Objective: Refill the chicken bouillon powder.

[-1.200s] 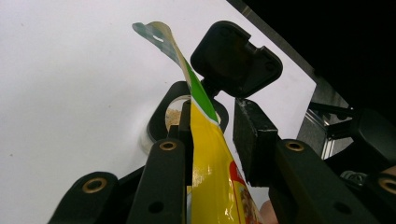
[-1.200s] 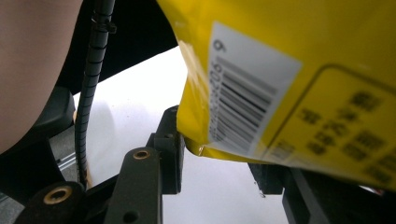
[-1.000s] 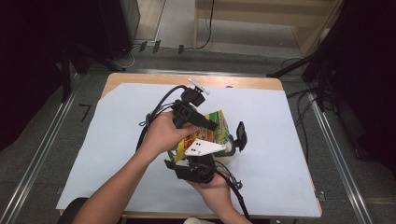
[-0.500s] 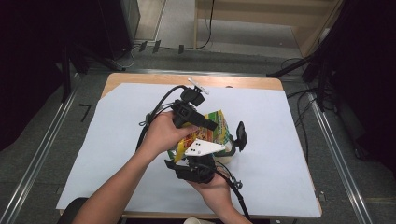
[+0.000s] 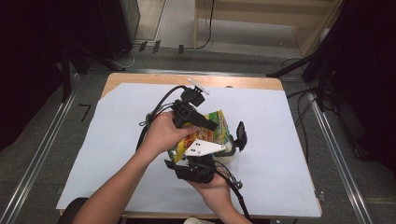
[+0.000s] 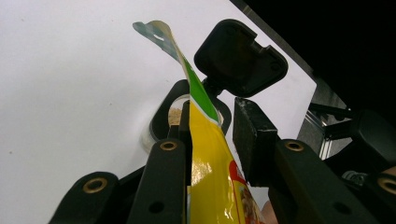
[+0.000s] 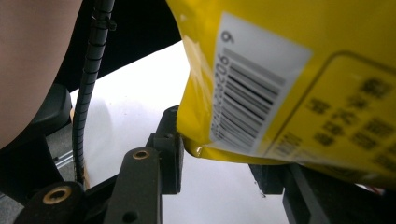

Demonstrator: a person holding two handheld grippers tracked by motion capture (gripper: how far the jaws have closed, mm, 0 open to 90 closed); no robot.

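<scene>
A yellow and green snack bag [image 5: 211, 133] is held over a small clear jar [image 5: 230, 150] whose black flip lid [image 5: 241, 135] stands open. In the left gripper view the bag [image 6: 205, 154] runs edge-on between my jaws, its torn top above the jar [image 6: 173, 115], which holds some brown crumbs. My left gripper [image 5: 208, 125] is shut on the bag from the left. My right gripper [image 5: 203, 157] sits under the bag's lower end. In the right gripper view the barcode face [image 7: 261, 88] hangs over the widely parted jaws, and the right gripper [image 7: 219, 163] grips nothing.
A white sheet [image 5: 116, 154] covers the wooden table [image 5: 140, 78], with bare paper on all sides of the jar. Cables [image 5: 156, 105] trail from both grippers. Metal rails [image 5: 42, 154] run along the table's left and right sides.
</scene>
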